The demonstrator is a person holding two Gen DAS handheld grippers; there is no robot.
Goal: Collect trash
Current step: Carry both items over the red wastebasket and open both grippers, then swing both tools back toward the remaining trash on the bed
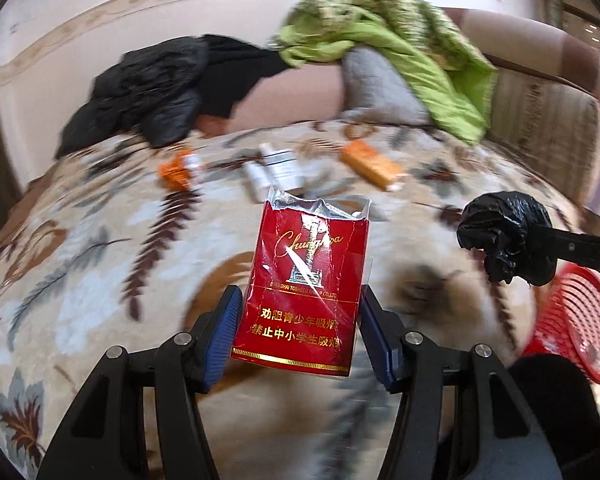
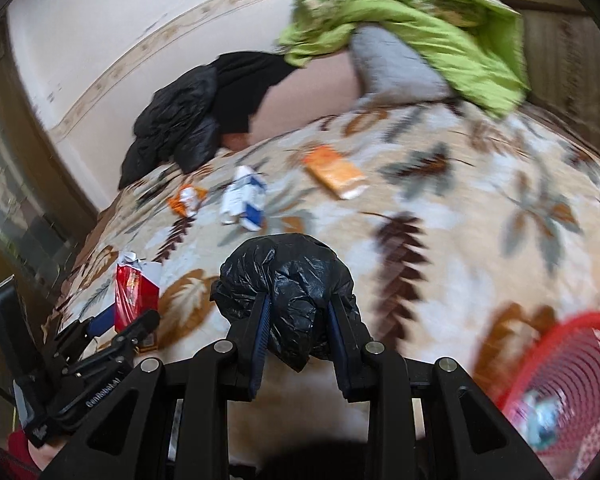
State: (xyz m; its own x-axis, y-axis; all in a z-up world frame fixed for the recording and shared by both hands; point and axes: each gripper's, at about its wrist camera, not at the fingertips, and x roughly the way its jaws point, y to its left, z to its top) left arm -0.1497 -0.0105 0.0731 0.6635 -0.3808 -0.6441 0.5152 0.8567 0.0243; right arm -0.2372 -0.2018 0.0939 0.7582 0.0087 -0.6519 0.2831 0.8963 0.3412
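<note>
Left wrist view: left tongs (image 1: 298, 320) clamped on a torn red cigarette pack (image 1: 302, 292), held above the bed (image 1: 100, 280). Right tongs (image 2: 298, 334) closed on a crumpled black plastic bag (image 2: 288, 280). Beyond, on the bedspread: orange box (image 2: 334, 172), white-blue carton (image 2: 246, 198), orange wrapper (image 2: 186, 200). Red basket (image 2: 560, 392) at right.

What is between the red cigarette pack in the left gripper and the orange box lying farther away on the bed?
In the left wrist view, only patterned blanket lies between the red cigarette pack, held by the left gripper, and the orange box.
</note>
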